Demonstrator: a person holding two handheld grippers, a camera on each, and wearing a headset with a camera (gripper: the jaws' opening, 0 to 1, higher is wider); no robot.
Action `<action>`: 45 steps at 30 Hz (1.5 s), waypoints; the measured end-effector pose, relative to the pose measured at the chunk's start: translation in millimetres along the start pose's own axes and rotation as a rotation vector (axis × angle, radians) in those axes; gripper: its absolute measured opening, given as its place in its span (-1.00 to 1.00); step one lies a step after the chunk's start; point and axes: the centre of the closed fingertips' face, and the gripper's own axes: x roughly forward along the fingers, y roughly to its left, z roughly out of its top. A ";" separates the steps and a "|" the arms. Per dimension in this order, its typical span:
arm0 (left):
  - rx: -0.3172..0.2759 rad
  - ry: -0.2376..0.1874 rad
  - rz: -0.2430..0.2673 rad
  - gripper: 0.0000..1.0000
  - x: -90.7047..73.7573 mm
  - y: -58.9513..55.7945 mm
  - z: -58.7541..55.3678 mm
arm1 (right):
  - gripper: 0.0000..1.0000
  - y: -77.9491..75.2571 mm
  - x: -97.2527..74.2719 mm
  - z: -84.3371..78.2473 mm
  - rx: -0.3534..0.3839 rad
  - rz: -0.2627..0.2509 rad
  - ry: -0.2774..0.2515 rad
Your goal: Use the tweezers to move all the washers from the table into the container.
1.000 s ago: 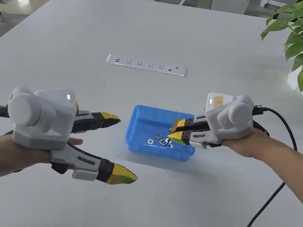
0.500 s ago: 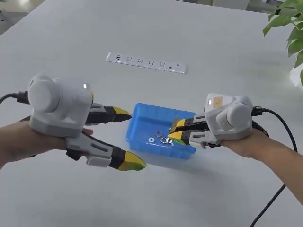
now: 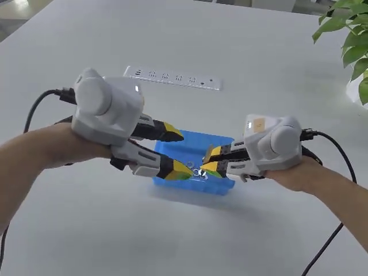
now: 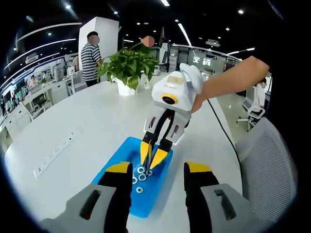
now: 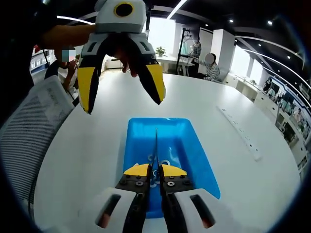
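Right claw (image 5: 155,171) is clenched on the tweezers (image 5: 156,143), whose long axis runs up the frame along the blue container (image 5: 192,145). Washers (image 5: 165,162) lie inside it, at the tweezers' tip. Left claw (image 5: 122,99), released, hovers at upper centre.

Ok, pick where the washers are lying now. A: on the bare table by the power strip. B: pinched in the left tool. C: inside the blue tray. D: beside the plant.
C: the washers rest on the floor of the blue tray, near the tip of the tweezers that the right tool clamps.
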 end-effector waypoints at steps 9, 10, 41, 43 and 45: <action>0.080 0.038 -0.034 -0.47 19.0 6.1 6.5 | -0.84 0.5 0.0 -0.8 -0.019 0.010 0.012; 0.082 0.040 -0.036 -0.48 19.7 5.9 6.7 | -0.84 0.6 0.0 -0.8 -0.019 0.011 0.013; 0.213 0.086 -0.097 -0.90 40.0 9.1 13.1 | -0.79 2.3 0.6 -0.6 -0.048 0.024 0.037; 0.215 0.086 -0.097 -0.90 39.1 9.4 13.7 | -0.79 2.8 0.5 -0.4 -0.049 0.025 0.037; 0.216 0.085 -0.096 -0.90 38.4 9.6 14.2 | -0.79 3.0 0.0 0.7 -0.047 0.023 0.034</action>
